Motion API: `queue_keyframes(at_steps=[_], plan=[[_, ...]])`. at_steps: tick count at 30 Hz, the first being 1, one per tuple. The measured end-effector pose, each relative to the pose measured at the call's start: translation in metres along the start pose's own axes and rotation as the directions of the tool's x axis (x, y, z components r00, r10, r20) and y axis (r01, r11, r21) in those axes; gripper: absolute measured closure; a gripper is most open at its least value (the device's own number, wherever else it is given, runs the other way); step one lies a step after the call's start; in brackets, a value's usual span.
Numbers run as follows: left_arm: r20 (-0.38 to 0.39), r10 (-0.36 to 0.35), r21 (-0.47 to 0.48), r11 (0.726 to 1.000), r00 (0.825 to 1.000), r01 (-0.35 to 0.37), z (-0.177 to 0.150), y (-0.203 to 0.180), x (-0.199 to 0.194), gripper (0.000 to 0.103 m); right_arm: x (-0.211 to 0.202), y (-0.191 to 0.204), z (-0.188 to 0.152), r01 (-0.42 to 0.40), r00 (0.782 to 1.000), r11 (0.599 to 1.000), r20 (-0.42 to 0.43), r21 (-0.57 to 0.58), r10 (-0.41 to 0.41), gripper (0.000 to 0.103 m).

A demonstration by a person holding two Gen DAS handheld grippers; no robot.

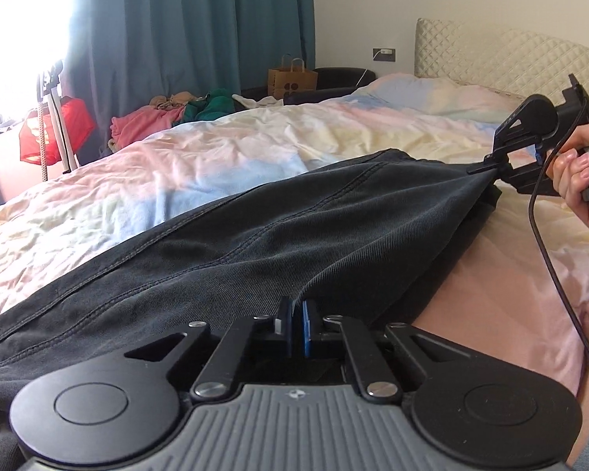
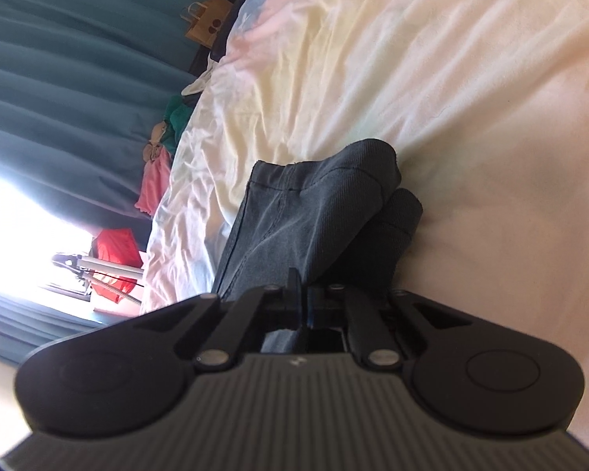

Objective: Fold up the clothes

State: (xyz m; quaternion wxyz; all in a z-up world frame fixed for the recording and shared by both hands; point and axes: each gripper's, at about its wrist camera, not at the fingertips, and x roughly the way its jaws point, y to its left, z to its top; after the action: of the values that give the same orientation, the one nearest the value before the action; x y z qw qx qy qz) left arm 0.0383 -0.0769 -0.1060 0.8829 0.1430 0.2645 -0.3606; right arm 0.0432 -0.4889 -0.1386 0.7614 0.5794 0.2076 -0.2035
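The dark grey pants [image 1: 278,235] lie stretched long across the bed [image 1: 216,165], pulled tight and lifted at both ends.

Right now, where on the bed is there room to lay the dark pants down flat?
The bedspread lies bare between the dark pants and the pillow. The far edge is crowded by a clothes pile and a paper bag.

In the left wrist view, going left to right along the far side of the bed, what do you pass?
Red fabric on the stand → pink garment → green garment → brown paper bag → wall socket → quilted headboard.
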Motion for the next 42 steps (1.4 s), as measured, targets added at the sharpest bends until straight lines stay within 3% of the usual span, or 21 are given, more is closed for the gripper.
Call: queue_keyframes(at_steps=[9,15,18,20,22,27,29,36,39,41,42], plan=[[-0.048,0.0,-0.025,1.0,0.999,-0.001,-0.002,0.0,0.008,0.097,0.003,-0.016,-0.004,0.072,0.996,0.996,-0.057,0.051,-0.069,0.095],[-0.054,0.002,-0.042,0.999,0.999,-0.004,-0.005,0.0,0.01,0.095,-0.005,-0.012,-0.006,0.055,0.996,0.998,-0.065,0.044,-0.052,0.093],[-0.058,0.002,-0.047,0.999,0.998,-0.005,-0.007,0.0,0.01,0.093,-0.013,-0.019,-0.011,0.07,0.994,0.992,-0.091,0.105,-0.06,0.073],[-0.063,0.0,-0.056,0.998,0.998,-0.004,-0.007,0.001,0.011,0.092,-0.017,-0.024,-0.014,0.071,0.993,0.987,-0.099,0.141,-0.057,0.036],[-0.07,-0.005,-0.071,0.997,0.998,0.0,-0.007,0.002,0.011,0.092,-0.015,-0.026,-0.016,0.064,0.992,0.986,-0.115,0.155,-0.046,0.03],[-0.084,-0.012,-0.092,0.996,0.996,0.004,-0.007,0.005,0.013,0.091,0.015,-0.027,-0.018,0.013,0.978,0.985,-0.208,0.17,0.023,0.03],[-0.09,-0.012,-0.1,0.995,0.996,0.003,-0.007,0.006,0.014,0.091,0.026,-0.027,-0.014,0.015,0.98,0.988,-0.198,0.152,0.016,0.029],[-0.103,-0.01,-0.114,0.993,0.995,-0.001,-0.006,0.005,0.017,0.089,0.038,-0.018,0.001,-0.117,0.989,0.992,-0.086,0.041,0.12,0.032],[-0.099,-0.006,-0.123,0.992,0.995,-0.007,-0.006,0.005,0.018,0.088,0.045,-0.015,0.004,-0.081,0.993,0.997,-0.087,-0.015,0.08,0.044],[-0.09,-0.002,-0.136,0.991,0.996,-0.01,-0.005,0.004,0.017,0.086,0.051,-0.017,0.008,-0.051,0.994,0.998,-0.102,-0.028,0.048,0.076],[-0.083,-0.001,-0.146,0.989,0.997,-0.012,-0.004,0.004,0.016,0.085,0.053,-0.019,0.011,-0.043,0.993,0.999,-0.107,-0.029,0.04,0.081]])
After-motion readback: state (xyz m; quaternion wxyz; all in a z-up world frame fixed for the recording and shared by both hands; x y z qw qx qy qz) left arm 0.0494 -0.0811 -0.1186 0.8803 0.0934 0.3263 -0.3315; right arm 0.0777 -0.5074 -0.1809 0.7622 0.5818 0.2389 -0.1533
